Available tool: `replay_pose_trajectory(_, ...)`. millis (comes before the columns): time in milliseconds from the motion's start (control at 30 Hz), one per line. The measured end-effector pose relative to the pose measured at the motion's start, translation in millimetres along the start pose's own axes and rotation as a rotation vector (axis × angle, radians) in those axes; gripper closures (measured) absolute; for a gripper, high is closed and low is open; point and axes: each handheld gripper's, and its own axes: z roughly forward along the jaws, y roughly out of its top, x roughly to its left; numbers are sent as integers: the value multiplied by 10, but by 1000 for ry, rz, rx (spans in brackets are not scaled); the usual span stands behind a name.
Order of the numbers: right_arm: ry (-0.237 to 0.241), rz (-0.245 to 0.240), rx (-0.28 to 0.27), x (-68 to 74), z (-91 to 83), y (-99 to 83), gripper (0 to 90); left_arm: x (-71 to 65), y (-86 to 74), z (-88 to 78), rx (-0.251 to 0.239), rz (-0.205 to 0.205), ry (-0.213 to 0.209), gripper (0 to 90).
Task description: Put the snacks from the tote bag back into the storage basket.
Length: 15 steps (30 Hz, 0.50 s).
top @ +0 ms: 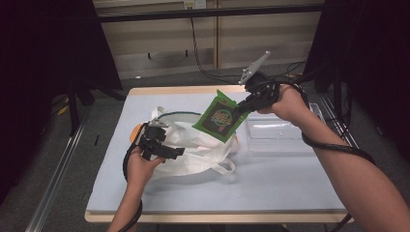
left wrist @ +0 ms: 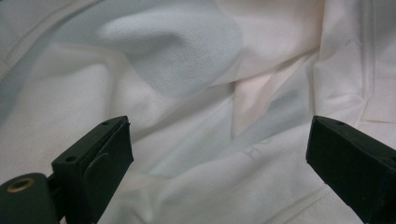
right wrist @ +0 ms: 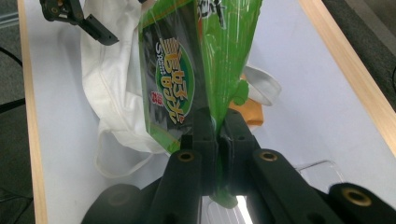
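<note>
Our right gripper [top: 240, 112] clamping the green snack packet [top: 220, 116], white bag [top: 193, 145] at seven o'clock, left gripper [top: 167, 151] wide on it

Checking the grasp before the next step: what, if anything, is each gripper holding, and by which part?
The right gripper is shut on the green snack packet, pinching its edge. The left gripper is open over the white cloth bag, holding nothing.

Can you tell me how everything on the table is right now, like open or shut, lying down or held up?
green snack packet: held up in the air, tilted, above the bag.
white cloth bag: lying crumpled on the table.
clear plastic tray: sitting on the table, looks empty.
right gripper: shut on the packet's edge.
left gripper: open, over the bag's cloth.
</note>
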Motion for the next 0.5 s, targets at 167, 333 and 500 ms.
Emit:
replay_pose_trajectory(167,-8,12,-4,-38,-76,-24,856,-9,6,1,-5,-2,-2,71)
replay_pose_trajectory(333,-24,16,-18,-78,-162,-45,856,-10,5,3,-3,1,0,71)
replay_pose_trajectory(500,-34,22,-23,-119,-235,-76,856,-11,3,2,-2,0,1,71)
